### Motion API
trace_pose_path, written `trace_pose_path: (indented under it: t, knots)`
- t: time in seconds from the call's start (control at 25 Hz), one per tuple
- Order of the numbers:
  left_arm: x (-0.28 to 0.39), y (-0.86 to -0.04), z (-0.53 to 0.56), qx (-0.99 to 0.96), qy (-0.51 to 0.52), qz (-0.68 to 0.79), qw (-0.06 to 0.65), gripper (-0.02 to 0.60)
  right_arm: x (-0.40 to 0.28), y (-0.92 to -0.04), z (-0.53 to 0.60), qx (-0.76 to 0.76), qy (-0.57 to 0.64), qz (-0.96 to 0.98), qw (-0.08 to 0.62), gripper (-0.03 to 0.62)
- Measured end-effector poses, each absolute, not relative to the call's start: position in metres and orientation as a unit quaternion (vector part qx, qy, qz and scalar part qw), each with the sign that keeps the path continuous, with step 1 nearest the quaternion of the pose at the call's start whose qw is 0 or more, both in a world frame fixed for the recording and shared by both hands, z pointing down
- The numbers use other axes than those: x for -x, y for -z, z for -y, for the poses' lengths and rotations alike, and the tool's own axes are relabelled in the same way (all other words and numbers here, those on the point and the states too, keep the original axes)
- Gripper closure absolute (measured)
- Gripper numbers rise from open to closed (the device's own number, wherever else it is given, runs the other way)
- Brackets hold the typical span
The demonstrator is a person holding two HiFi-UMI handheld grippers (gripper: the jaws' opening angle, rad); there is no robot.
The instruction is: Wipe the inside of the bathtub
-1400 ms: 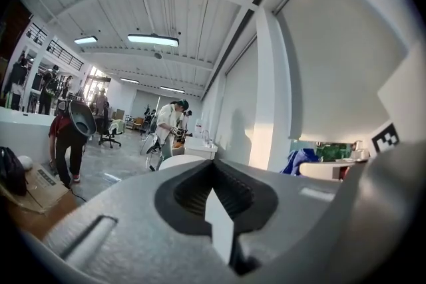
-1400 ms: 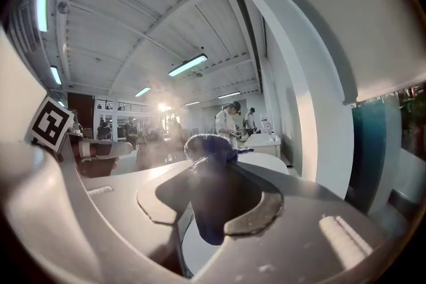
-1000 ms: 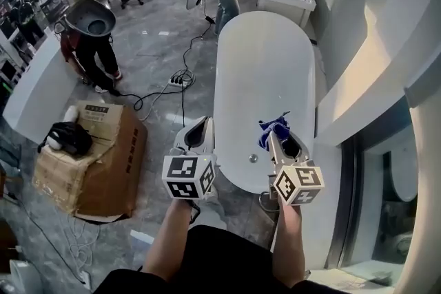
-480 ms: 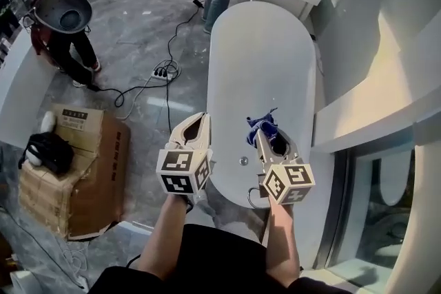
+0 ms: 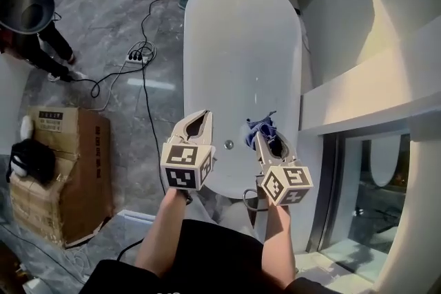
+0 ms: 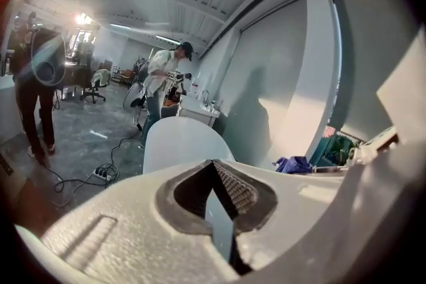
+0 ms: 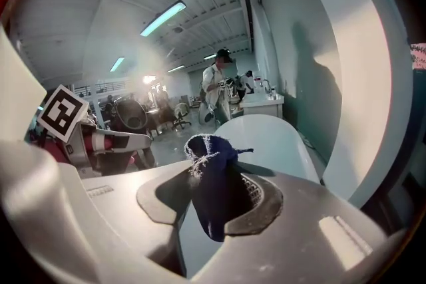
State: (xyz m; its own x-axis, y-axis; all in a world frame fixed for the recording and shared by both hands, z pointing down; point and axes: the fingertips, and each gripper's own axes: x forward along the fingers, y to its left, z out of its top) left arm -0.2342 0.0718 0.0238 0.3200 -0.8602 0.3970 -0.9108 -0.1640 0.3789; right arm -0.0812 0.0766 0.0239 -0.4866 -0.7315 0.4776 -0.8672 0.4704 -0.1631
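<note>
Bathtub [image 5: 241, 45]: beneath both claws.
Right claw [image 5: 265, 137]: pinching blue cloth [image 5: 261, 126]; it may slip out when scrubbing.
Left claw [image 5: 204, 115]: closed, empty.

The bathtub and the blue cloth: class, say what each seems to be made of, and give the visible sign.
Bathtub: probably acrylic or enamelled, glossy white; it is smooth and seamless with a soft sheen, which one is unclear. Blue cloth, clamped in the right gripper: matte textile; frayed threads and bunched folds show.
</note>
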Motion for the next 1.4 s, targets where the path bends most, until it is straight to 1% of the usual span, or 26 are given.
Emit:
trace_pose_path:
  t: [0.28,0.44,0.64,0.8,0.92,1.04,1.24,1.4]
  knots:
    - [0.209,-0.017,-0.048,-0.752,-0.072,0.597,0.268,0.578,0.057,-0.014,-0.040,-0.453,-0.203,0.856,0.141,0.462]
    - [0.182,-0.006,-0.033,-0.752,-0.080,0.601,0.260,0.578,0.028,-0.009,-0.022,-0.448,-0.208,0.860,0.131,0.462]
    - [0.143,-0.019,-0.029,-0.741,-0.110,0.609,0.261,0.578,-0.016,-0.037,-0.013,-0.438,-0.241,0.855,0.134,0.462]
    - [0.134,-0.037,-0.028,-0.734,-0.132,0.610,0.268,0.578,-0.035,-0.068,-0.010,-0.438,-0.274,0.844,0.143,0.462]
    - [0.143,-0.062,-0.015,-0.726,-0.151,0.612,0.274,0.578,-0.032,-0.094,-0.006,-0.437,-0.290,0.839,0.147,0.462]
    - [0.150,-0.101,0.009,-0.730,-0.205,0.595,0.268,0.578,-0.023,-0.126,0.002,-0.449,-0.316,0.824,0.141,0.462]
    - [0.151,-0.157,0.041,-0.745,-0.242,0.543,0.303,0.578,0.002,-0.176,0.007,-0.466,-0.363,0.794,0.147,0.462]
    - [0.150,-0.206,0.072,-0.758,-0.273,0.504,0.313,0.578,0.019,-0.219,0.021,-0.476,-0.387,0.776,0.146,0.462]
